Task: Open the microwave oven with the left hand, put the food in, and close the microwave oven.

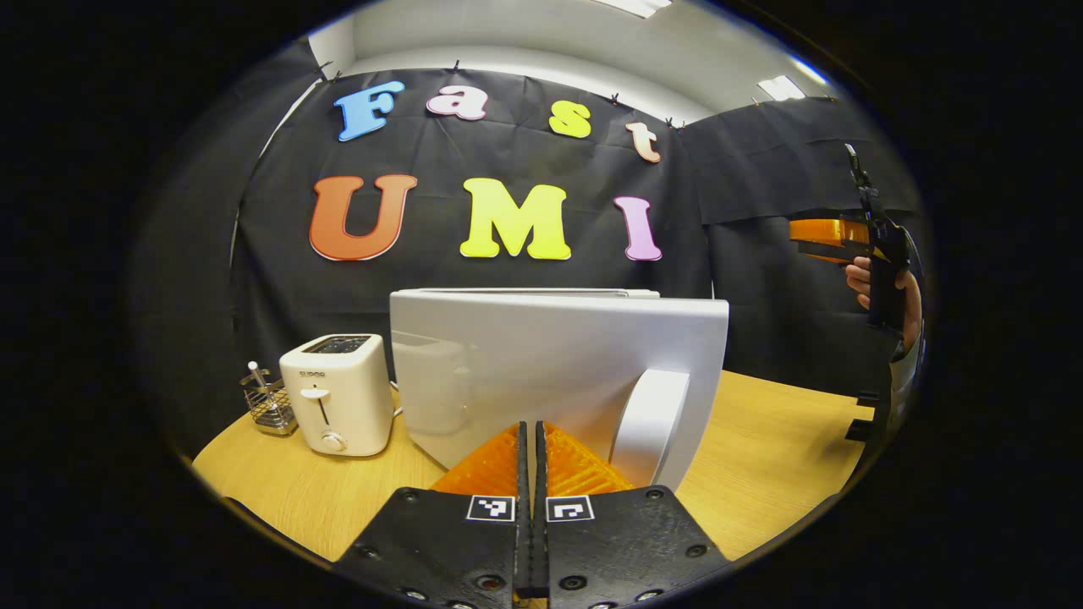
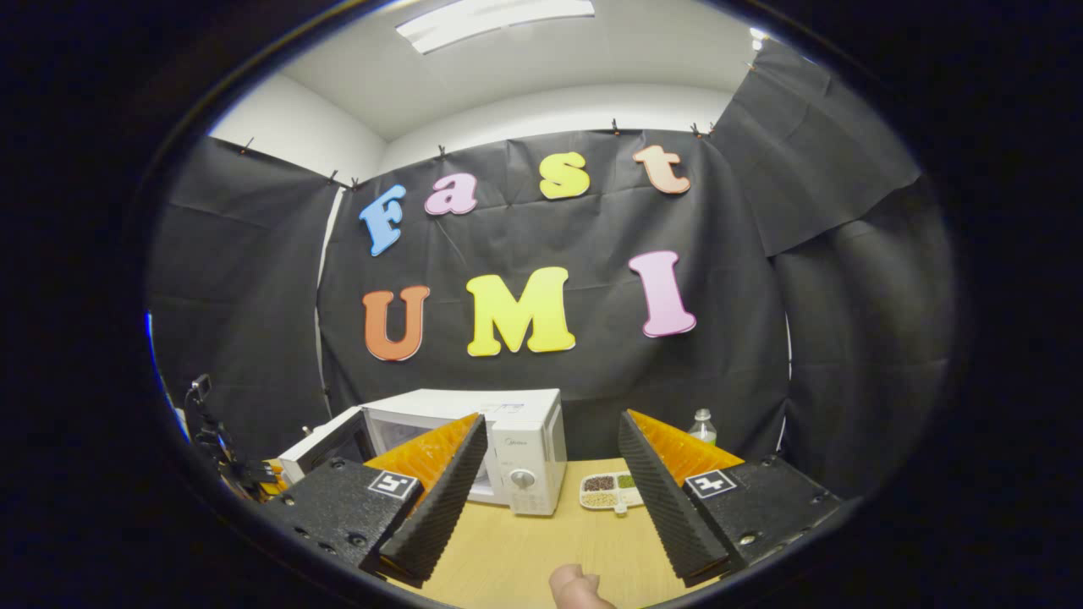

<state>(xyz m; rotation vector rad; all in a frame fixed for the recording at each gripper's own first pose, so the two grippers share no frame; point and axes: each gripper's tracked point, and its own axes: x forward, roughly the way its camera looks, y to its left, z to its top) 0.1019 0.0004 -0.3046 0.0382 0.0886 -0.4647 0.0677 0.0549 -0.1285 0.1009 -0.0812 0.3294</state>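
Microwave [image 2: 516, 448] door [image 1: 558, 372] ajar, swung toward left gripper [image 1: 531, 474], whose fingers are pressed together, empty, just short of the door handle [image 1: 647, 423]. Right gripper [image 2: 550, 491] spread wide, empty. Food tray [image 2: 605, 491] sits right of microwave: probably light, rigid, spillable; grip rim, keep level.

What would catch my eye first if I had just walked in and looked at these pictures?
Probably the white microwave door, swung open and looming just ahead of the left gripper, whose orange fingers are pressed together. Beside it on the wooden table stands a small white toaster. In the right gripper view, the right gripper is spread wide, framing the microwave and a divided food tray beyond it.
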